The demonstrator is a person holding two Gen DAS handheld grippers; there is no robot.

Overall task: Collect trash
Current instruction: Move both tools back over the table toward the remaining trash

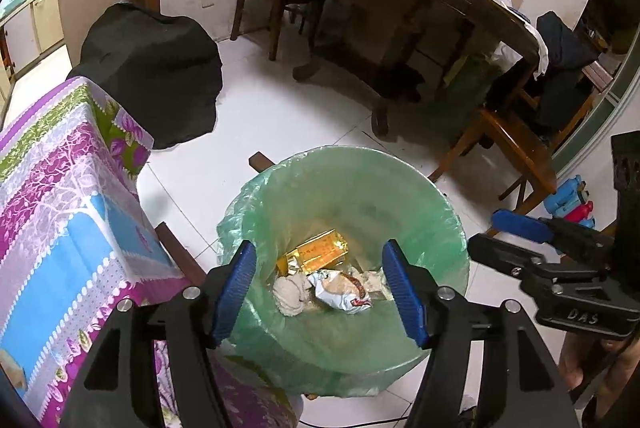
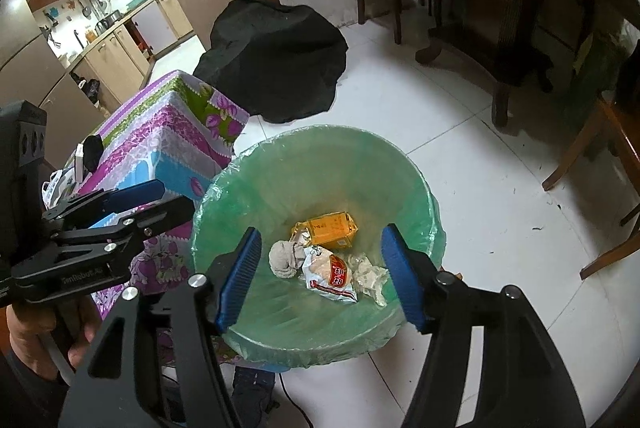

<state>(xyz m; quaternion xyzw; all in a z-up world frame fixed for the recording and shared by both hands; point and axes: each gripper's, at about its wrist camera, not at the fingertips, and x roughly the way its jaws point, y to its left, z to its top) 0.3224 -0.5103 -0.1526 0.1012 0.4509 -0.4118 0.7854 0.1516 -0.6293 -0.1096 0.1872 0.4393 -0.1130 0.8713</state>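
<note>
We hold both grippers, left gripper [image 1: 320, 288] and right gripper [image 2: 320, 276], jaws apart and empty, directly above the bin [image 2: 420, 187]; the trash, a yellow box [image 2: 332, 228] and wrappers [image 2: 332, 276], lies inside below.

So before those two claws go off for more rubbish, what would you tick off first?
1. Left gripper empty, jaws apart: ok.
2. Right gripper empty, jaws apart: ok.
3. Trash inside the bin, not on its rim: ok; yellow pack, white wrapper and crumpled tissue lie at the bottom.
4. Green liner folded over the rim: ok.
5. Room left in the bin: ok, only the bottom is covered.
6. More trash on the patterned tablecloth: cannot tell.
</note>
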